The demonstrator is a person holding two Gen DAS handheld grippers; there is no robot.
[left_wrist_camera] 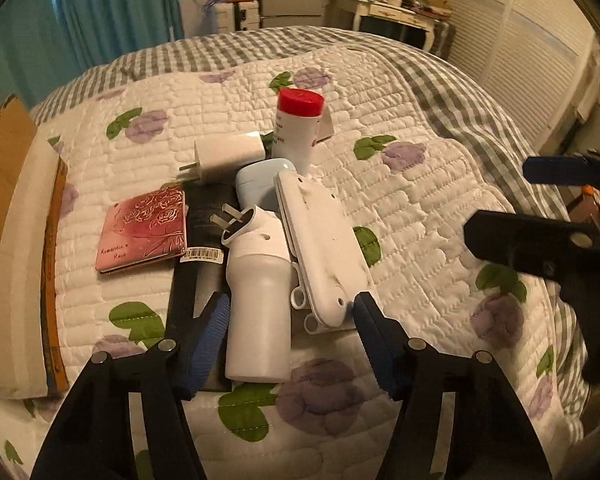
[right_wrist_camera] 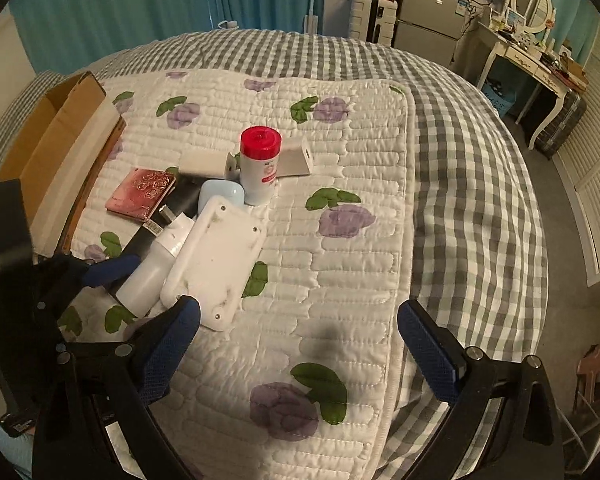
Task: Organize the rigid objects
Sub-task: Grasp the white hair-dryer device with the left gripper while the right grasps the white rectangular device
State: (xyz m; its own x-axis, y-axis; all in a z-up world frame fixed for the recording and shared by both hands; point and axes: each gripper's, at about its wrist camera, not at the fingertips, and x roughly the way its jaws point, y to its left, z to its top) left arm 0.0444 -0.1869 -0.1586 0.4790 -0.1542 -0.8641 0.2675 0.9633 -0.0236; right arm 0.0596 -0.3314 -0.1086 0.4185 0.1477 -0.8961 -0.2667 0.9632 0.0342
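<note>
On the quilted floral bedspread (left_wrist_camera: 420, 208) a small heap of hard things lay near its left edge. The left gripper (left_wrist_camera: 292, 322) stood released, its blue pads spread wide around the near ends of two things: a white plug-in bottle-shaped device (left_wrist_camera: 258, 312) lying between the pads, close against the left one, and a flat white plastic housing (left_wrist_camera: 324, 240) whose near end came just beside the right pad. I could not tell whether either pad touched.

Both white pieces rested partly on a black flat box (left_wrist_camera: 198, 232). Beyond them lay a pale blue case (left_wrist_camera: 260, 182), a white charger (left_wrist_camera: 228, 154) with its prongs out, and an upright white canister with a red cap (left_wrist_camera: 298, 122). A pink rose-embossed notebook (left_wrist_camera: 144, 232) lay left of the black box, and an open cardboard box (left_wrist_camera: 4, 184) stood at the bedspread's left edge.

The right gripper (right_wrist_camera: 298, 328) was likewise released, jaws wide apart over bare quilt, with the flat housing (right_wrist_camera: 216, 264) just beyond its left pad (right_wrist_camera: 168, 344) and nothing between the fingers. It hung to the right of the heap.
</note>
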